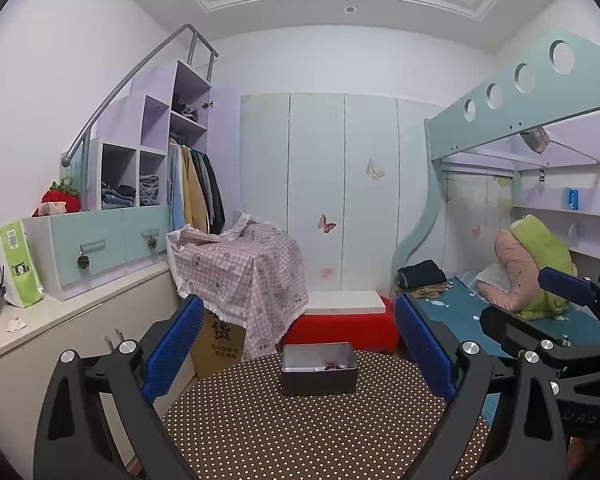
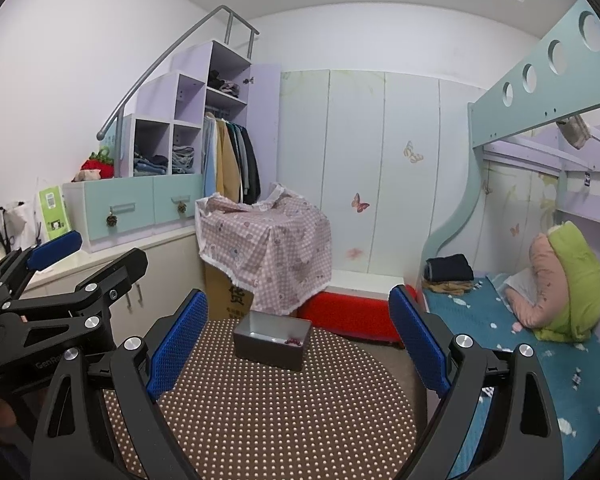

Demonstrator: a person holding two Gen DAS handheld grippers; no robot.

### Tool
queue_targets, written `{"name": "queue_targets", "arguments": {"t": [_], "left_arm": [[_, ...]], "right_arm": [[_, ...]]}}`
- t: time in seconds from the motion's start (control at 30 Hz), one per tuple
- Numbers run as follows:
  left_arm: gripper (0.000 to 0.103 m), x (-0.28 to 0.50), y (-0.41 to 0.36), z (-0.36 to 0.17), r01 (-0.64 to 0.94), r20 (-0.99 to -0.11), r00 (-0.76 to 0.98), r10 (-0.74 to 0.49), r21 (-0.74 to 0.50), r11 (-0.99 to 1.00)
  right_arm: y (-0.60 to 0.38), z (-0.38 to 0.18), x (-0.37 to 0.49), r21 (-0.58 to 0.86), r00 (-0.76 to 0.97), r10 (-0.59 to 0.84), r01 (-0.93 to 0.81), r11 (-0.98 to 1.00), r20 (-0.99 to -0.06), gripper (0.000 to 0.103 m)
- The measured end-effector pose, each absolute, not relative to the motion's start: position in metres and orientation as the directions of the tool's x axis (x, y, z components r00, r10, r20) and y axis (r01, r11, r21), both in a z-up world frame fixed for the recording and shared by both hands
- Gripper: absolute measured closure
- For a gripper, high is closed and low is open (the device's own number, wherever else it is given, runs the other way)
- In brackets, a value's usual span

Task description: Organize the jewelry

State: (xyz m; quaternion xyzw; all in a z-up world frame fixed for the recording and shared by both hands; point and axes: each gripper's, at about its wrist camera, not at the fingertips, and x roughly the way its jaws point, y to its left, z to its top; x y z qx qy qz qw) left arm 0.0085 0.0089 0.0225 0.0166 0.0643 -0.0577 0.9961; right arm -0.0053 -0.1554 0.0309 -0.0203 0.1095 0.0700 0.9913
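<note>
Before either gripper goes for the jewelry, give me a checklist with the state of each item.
1. Left gripper open and holding nothing: ok.
2. Right gripper open and holding nothing: ok.
3. Grey box upright on the dotted table, open top facing up: ok.
4. Jewelry located: a small reddish beaded piece lies inside the box near its right end: ok.
5. Other pieces in the box: something pale sits beside the beads, too small to identify: cannot tell.
6. Path to the box: bare tabletop lies between both grippers and the box: ok.
</note>
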Motion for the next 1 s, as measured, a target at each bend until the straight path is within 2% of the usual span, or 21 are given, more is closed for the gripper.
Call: {"name": "queue_targets", "arguments": {"t": [1.0], "left_arm": [[0.010,0.0100,0.0113,0.0184,0.115,-0.136,0.985,-0.110,0.029,0.993]], "right_arm": [[-0.1564,0.0272,-0.0024,-0.020,0.964,0.135,-0.144,0.989,-0.227,0.014]]}}
